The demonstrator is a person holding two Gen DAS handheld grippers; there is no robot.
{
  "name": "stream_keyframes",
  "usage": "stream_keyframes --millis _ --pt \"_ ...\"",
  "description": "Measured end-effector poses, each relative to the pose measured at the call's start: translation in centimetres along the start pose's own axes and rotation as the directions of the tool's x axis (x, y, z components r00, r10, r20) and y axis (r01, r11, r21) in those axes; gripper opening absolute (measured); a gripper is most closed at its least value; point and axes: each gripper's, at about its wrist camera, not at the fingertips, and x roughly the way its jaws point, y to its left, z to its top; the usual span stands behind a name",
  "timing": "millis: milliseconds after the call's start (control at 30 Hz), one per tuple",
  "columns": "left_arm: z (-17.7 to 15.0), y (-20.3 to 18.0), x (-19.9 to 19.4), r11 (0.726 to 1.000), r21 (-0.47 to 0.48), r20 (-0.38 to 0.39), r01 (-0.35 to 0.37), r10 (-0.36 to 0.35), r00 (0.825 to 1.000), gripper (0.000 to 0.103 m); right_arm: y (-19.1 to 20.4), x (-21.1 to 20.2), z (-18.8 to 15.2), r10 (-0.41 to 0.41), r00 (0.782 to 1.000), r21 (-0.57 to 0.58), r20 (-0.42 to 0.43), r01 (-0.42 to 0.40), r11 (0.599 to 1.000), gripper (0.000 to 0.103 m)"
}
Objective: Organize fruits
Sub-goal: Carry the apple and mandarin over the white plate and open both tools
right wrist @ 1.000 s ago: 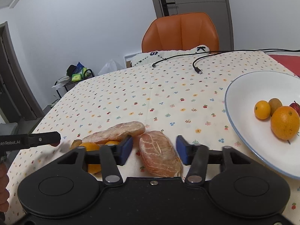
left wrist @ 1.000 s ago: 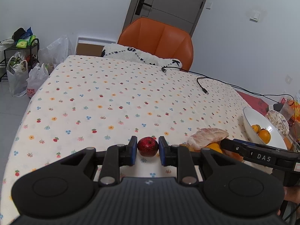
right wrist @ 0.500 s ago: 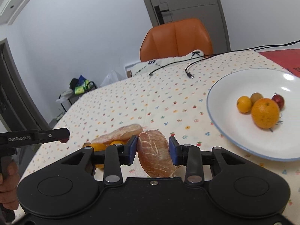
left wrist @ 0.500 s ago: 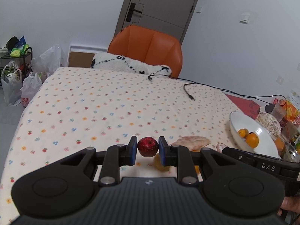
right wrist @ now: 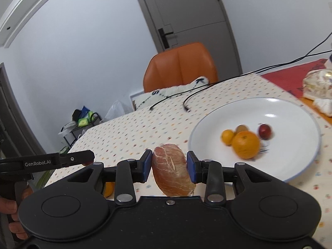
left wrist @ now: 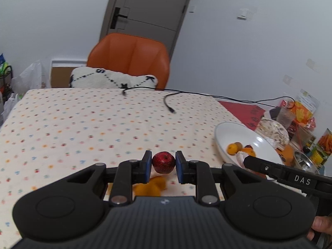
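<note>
- Fingers of left gripper (left wrist: 163, 164) clamped on small red apple (left wrist: 163, 162) — held above the dotted tablecloth (left wrist: 83, 124).
- Fingers of right gripper (right wrist: 169, 166) pinching peeled pomelo piece (right wrist: 173, 172), raised just beside white plate (right wrist: 217, 124).
- On plate: big orange (right wrist: 245, 144), small orange (right wrist: 227, 137), kiwi (right wrist: 242, 128), red fruit (right wrist: 265, 131).

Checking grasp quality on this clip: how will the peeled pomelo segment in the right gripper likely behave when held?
The peeled pomelo segment looks soft and membrane-covered, so it probably dents under pressure. It hangs below the right gripper, so it may slip or tilt.
</note>
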Motion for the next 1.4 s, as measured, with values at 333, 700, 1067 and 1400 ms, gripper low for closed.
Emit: stream_keyframes --millis 333,700,1067,1400 --pt "0.4 -3.8 2.1 0.998 0.033 -0.016 0.056 -0.056 0.998 0.022 -3.3 -2.9 0.5 -0.05 0.998 0.046 0.047 0.048 0.998 0.034" --pt "1.0 -7.9 4.4 0.991 0.072 -0.039 0.114 -0.111 0.993 0.022 -6.9 -4.7 1.3 -0.135 0.989 0.095 0.067 0.128 0.987 0.034" --pt "1.6 -11.1 7.0 0.985 0.102 -0.073 0.14 -0.133 0.988 0.022 -10.1 -4.9 2.0 -0.168 0.983 0.139 0.071 0.157 0.978 0.034" --pt "1.8 -13.5 10.1 0.981 0.123 -0.124 0.151 -0.136 0.983 0.022 -12.8 -4.1 2.2 -0.17 0.984 0.176 0.055 0.158 0.972 0.034"
